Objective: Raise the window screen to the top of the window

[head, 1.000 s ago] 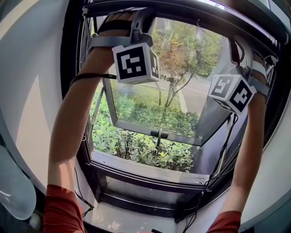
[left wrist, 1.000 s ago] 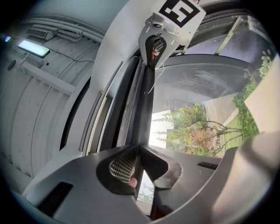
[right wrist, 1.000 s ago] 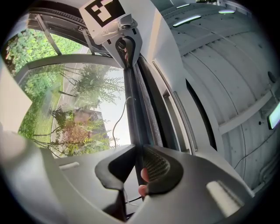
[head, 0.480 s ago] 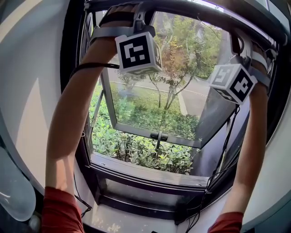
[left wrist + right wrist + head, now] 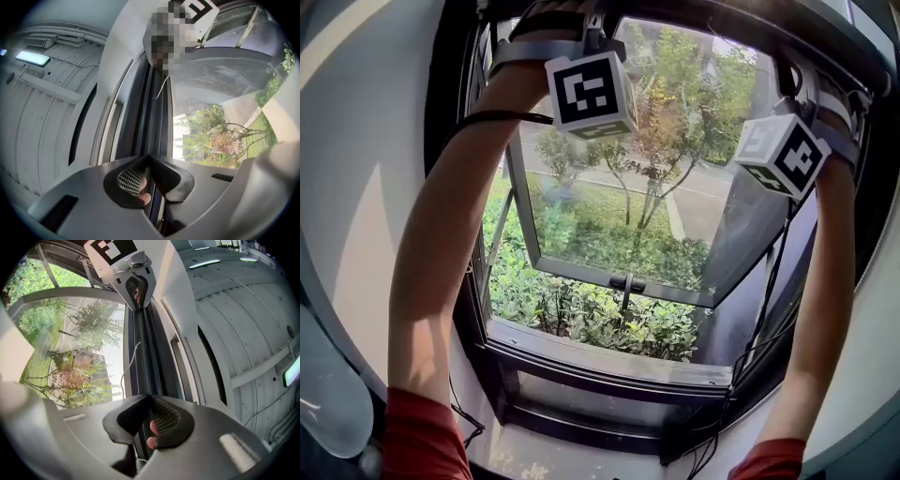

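Both sets of jaws are pinched shut on the screen bar, nothing loose here. In the left gripper view, the left gripper (image 5: 147,155) has its jaws closed tip to tip on the thin dark edge of the screen bar (image 5: 157,122). The bar runs from the pinch straight up the middle of the frame. The person's fingertips (image 5: 146,198) peek through the gap just under the pinch.

Same deal on the other side. The right gripper (image 5: 146,395) has just been closing its jaws, and they're clamped on the bar (image 5: 139,362). It climbs the centre of that frame to the left gripper at the top centre.

In the head view both arms (image 5: 450,234) reach up. The marker cubes sit high in the frame, one upper middle (image 5: 591,94) and one upper right (image 5: 789,155). The jaws are out of sight above them, up at the screen bar (image 5: 694,17), the dark curved strip along the very top edge. So the screen is high in the window, but I can't tell if it touches the top.

Below it, mid-frame, the glass pane (image 5: 609,225) is swung outward with trees and bushes beyond. The sill (image 5: 609,349) is lower middle.
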`<state>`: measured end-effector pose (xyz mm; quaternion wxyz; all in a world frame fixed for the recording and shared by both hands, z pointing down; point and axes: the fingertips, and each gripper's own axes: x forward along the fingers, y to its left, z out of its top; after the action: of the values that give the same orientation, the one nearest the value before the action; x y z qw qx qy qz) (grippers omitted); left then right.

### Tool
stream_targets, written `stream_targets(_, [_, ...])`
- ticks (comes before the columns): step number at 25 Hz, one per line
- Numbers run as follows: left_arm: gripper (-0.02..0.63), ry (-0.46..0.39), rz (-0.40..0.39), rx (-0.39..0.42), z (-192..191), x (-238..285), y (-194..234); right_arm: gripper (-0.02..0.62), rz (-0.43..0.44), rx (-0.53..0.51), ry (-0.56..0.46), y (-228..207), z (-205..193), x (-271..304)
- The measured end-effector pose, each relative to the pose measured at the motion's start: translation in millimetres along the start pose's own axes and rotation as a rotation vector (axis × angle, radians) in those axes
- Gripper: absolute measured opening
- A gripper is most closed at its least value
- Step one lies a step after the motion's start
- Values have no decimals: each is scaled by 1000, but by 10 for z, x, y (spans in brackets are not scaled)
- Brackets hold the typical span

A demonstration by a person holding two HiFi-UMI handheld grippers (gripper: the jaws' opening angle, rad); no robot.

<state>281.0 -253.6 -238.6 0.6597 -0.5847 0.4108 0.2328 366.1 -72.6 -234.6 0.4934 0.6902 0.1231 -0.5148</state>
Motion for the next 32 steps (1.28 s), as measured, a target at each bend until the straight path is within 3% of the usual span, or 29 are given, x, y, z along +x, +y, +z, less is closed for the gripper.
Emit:
stream_targets(14, [38,26,7,7,5,152,119,43,16,-19,19,-107,-10,169])
stream_targets(22, [39,27,-15,-65,15,123,117,44,27,8,22,-117,-14,125])
stream_targets(32, [38,-69,45,-192,227,-200,280,35,42,53,-33,-103,161,-129])
